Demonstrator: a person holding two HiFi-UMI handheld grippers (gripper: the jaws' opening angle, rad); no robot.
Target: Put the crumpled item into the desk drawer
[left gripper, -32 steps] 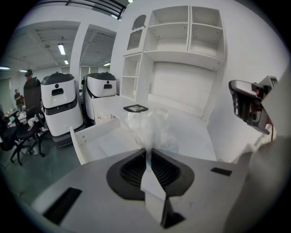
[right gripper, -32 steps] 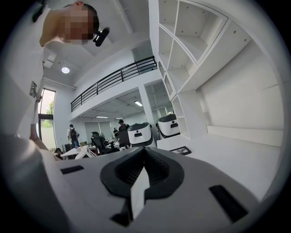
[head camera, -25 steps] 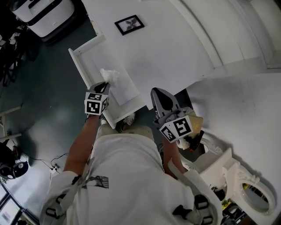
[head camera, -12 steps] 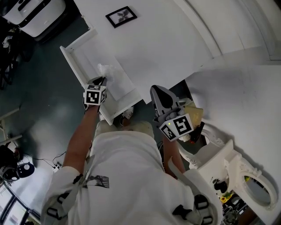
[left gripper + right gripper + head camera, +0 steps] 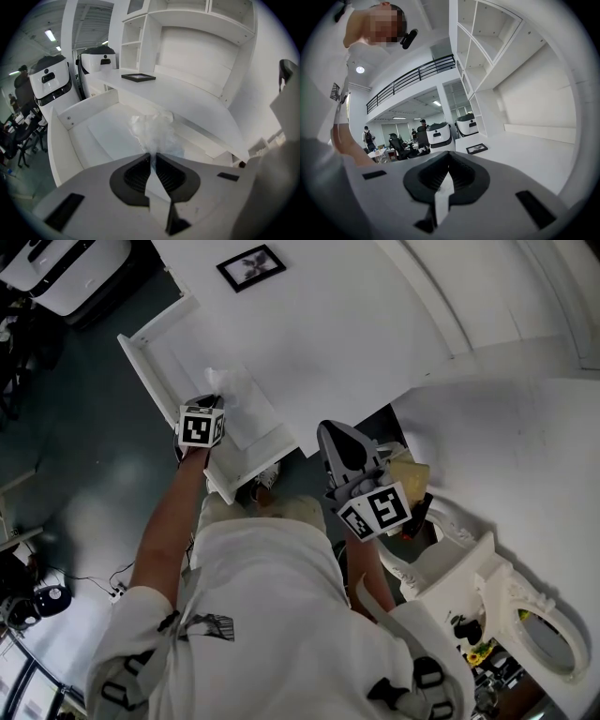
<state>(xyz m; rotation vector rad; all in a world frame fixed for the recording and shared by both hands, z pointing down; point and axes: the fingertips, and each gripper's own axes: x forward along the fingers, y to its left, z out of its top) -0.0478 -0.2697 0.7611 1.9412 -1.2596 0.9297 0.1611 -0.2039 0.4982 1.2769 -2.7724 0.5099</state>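
A crumpled white translucent item (image 5: 152, 130) hangs over the open white desk drawer (image 5: 60, 140), pinched at its near end by my left gripper (image 5: 153, 157). In the head view the same left gripper (image 5: 212, 405) holds the crumpled item (image 5: 225, 388) above the drawer's bare bottom (image 5: 178, 357), which sticks out from the white desk (image 5: 356, 334). My right gripper (image 5: 343, 448) is shut and empty, raised near the desk's front edge by the person's body. Its own view shows the right gripper (image 5: 449, 160) with jaws together, pointing across the desk top.
A black picture frame (image 5: 250, 265) lies on the desk behind the drawer. White machines (image 5: 56, 268) stand on the floor at the far left. An ornate white chair (image 5: 469, 587) is at the lower right. People and office chairs (image 5: 401, 140) appear far off.
My left gripper has carried the crumpled item a little farther in over the drawer. The right gripper has stayed roughly where it was.
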